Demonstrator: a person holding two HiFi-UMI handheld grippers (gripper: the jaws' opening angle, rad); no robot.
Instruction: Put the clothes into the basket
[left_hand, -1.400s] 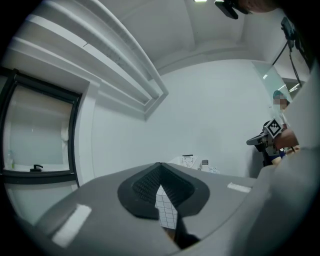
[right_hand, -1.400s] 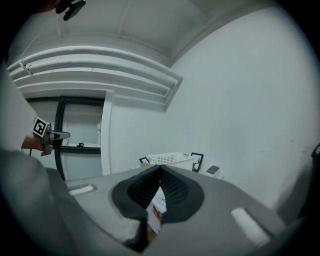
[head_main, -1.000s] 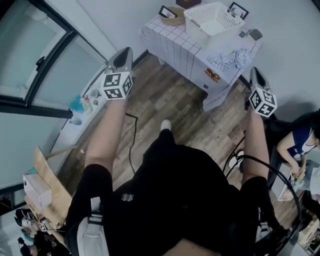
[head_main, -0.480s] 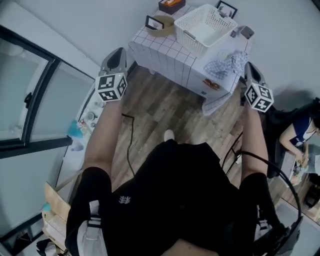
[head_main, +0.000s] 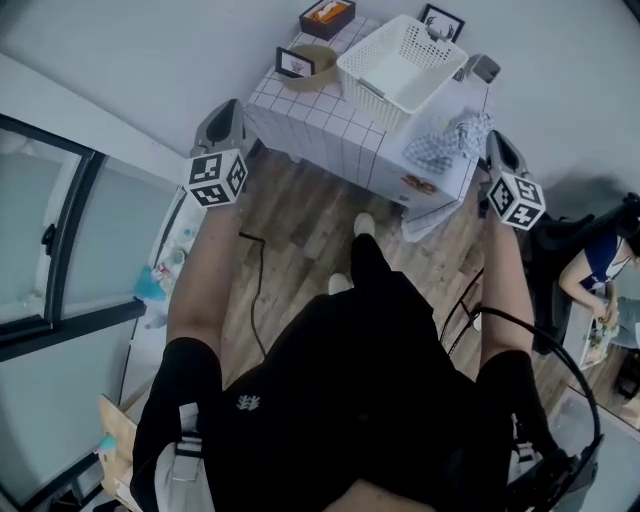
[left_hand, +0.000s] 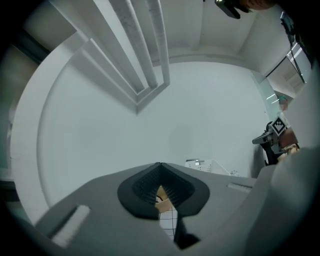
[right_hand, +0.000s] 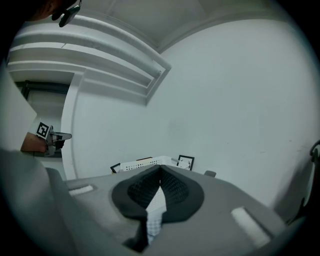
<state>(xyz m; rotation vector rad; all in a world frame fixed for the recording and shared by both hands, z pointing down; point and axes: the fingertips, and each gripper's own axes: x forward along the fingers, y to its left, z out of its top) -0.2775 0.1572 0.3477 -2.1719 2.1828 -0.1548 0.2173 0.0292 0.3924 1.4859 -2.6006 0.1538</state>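
Head view: left gripper (head_main: 228, 108) and right gripper (head_main: 497, 142) both closed, holding nothing.
The checked clothes (head_main: 450, 135) lie on the tiled table (head_main: 310, 105), near and right of the white basket (head_main: 400, 65), just beside the right gripper; a picture frame (head_main: 293, 63) stands left of the basket.

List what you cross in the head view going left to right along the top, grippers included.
left gripper → small picture frame → white basket → right gripper

1 basket (head_main: 385, 88), 1 checked garment (head_main: 450, 135), 2 picture frames (head_main: 293, 63) (head_main: 440, 20), 1 tiled table (head_main: 320, 120)
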